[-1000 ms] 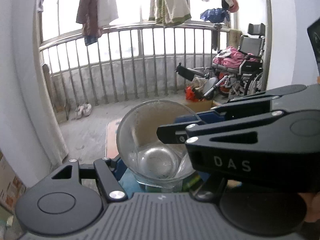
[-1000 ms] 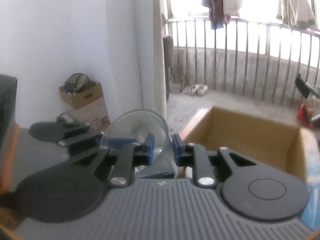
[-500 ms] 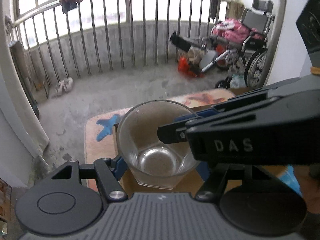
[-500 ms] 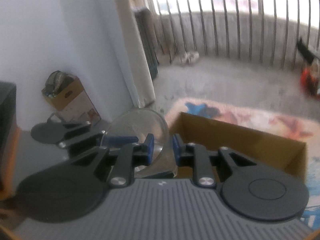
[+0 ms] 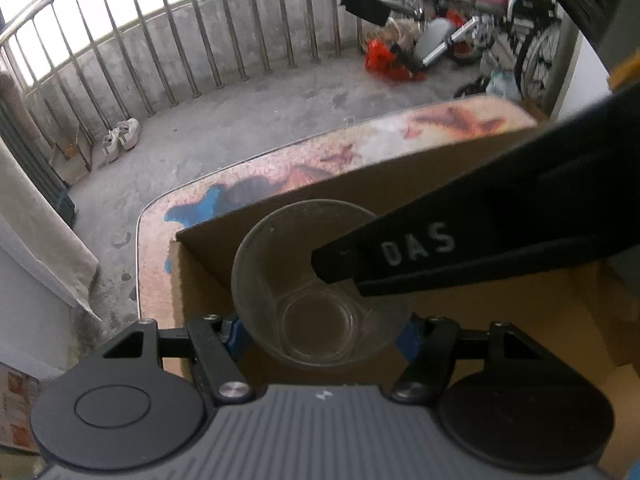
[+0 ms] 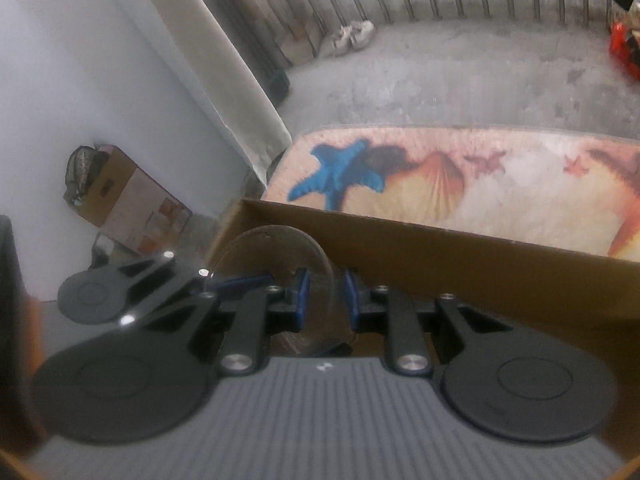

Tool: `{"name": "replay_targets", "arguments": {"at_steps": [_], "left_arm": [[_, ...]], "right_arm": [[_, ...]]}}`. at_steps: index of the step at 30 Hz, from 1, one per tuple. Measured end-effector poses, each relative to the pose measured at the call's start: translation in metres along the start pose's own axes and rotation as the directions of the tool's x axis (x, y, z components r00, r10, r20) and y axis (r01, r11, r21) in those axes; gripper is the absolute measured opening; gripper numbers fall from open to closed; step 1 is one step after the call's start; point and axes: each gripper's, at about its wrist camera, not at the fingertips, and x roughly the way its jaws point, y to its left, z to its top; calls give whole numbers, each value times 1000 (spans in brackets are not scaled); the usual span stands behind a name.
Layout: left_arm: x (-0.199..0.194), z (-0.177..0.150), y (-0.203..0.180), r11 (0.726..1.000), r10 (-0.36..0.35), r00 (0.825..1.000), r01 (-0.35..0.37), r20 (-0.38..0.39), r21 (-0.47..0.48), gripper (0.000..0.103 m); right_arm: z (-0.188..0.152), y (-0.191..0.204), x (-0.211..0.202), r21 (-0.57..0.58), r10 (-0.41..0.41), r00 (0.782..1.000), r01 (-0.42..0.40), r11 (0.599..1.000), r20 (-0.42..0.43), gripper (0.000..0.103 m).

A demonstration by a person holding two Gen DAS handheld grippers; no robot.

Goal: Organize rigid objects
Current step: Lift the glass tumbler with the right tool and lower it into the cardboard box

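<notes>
A clear drinking glass [image 5: 316, 288] is held by both grippers over an open cardboard box [image 5: 200, 276]. My left gripper [image 5: 322, 330] is shut on the glass body, blue pads on either side near its base. My right gripper [image 6: 325, 298] is shut on the glass wall [image 6: 280, 252], one blue pad inside the rim and one outside. The right gripper's black arm crosses the left wrist view [image 5: 460, 248] and reaches into the glass mouth. The glass sits at the box's near left corner [image 6: 248, 216].
The box stands on a patterned rug [image 6: 460, 176] with a blue starfish on a concrete balcony floor. A railing [image 5: 200, 40], shoes [image 5: 120, 140] and a wheelchair [image 5: 500, 20] stand at the back. Another cardboard box [image 6: 120, 196] sits by the white wall.
Both grippers have carried the glass forward and tilted downward over the box. The view has dropped from the railing and hanging clothes to the rug and the box interior.
</notes>
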Motion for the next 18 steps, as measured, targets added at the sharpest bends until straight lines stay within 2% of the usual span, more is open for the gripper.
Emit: {"name": "replay_targets", "arguments": {"at_steps": [7, 12, 15, 17, 18], "left_arm": [[17, 7, -21, 988, 105, 994, -101, -31, 119, 70], [21, 10, -24, 986, 102, 993, -94, -52, 137, 72], [21, 12, -24, 988, 90, 994, -82, -61, 133, 77], [17, 13, -23, 988, 95, 994, -88, -46, 129, 90], [14, 14, -21, 987, 95, 995, -91, -29, 130, 91]], "right_arm": [[3, -17, 24, 33, 22, 1000, -22, 999, -7, 18], [1, -27, 29, 56, 29, 999, -28, 998, -15, 17], [0, -29, 32, 60, 26, 1000, -25, 998, -14, 17], [0, -28, 33, 54, 18, 1000, -17, 998, -20, 18], [1, -28, 32, 54, 28, 999, -27, 998, -20, 19]]}}
